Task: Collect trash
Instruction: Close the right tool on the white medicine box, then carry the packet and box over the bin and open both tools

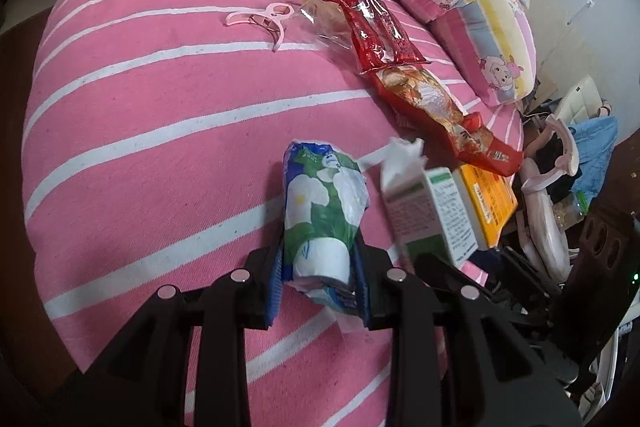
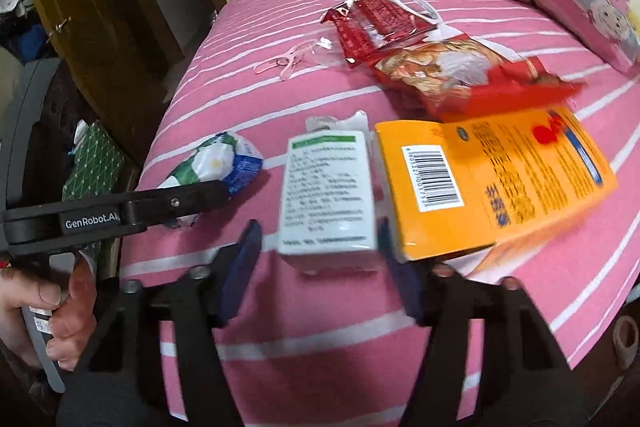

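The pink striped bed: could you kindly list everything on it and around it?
Green-white-blue crumpled plastic wrapper: one, clamped in left gripper.
White-green cardboard box: one, between right gripper's pads.
Orange cardboard box: one, right of white box.
Red snack wrappers: two, mid-bed.
Clear plastic bag: one, under a red wrapper.
Pink plastic clip: one, mid-bed.
Cartoon-print pillows: two, bedhead.
Left gripper: black, shut.
Right gripper: black, gap visible.
Hand: one, holding left gripper.

Soft indoor light; fisheye edges; right view blurred.

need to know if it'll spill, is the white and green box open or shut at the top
Open: the white and green box lies on the bed with white paper sticking out of its far end. Contents cannot be seen.
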### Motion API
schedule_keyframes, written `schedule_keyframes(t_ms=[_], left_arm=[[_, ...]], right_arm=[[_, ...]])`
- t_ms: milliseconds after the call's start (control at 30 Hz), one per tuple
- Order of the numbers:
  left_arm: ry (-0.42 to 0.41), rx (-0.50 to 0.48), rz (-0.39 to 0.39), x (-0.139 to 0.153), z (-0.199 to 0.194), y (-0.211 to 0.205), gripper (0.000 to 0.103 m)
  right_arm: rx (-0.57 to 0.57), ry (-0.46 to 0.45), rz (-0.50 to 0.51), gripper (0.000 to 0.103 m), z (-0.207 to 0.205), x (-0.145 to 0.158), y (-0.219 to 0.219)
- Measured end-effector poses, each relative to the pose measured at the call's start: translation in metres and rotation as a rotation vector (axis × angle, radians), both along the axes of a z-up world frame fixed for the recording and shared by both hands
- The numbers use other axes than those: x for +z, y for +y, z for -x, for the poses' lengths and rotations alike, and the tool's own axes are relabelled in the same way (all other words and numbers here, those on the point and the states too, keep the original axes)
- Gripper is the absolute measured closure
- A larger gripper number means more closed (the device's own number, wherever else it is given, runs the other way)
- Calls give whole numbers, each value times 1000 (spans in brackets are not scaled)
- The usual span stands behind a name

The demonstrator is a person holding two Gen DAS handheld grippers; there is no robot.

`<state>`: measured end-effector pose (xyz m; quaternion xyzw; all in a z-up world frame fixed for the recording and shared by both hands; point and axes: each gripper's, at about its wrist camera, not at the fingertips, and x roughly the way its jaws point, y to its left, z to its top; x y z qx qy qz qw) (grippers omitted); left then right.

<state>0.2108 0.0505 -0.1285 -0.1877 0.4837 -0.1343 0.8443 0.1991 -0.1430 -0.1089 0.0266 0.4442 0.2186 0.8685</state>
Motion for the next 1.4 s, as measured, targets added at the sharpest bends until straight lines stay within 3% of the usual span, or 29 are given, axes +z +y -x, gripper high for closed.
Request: schedule_keyframes(t_ms=[300,367,433,633,900,1133,1400], left_arm=[[-31,17,-18,14,14,1,75],[-27,32,-4,15,21,6,75],[-12,58,25,15,33,13,75],[-3,84,31,17,63,20,75],[-49,123,57,38,105,29,75],[-115,136,87,73,134,25,75],[-220,60,81,128,160,-18,75]], right_arm=[[51,32,-91,57,15,8,13],[57,67,-146,57,19,7,12],[26,168,-275,57,21,-3,4],[-13,255,-373,59,42,-15,-1],[52,86,-289,59,74,22,16],[55,-3,-303,59,97,57,11],[-8,-134,-314,59,145,115,-43]])
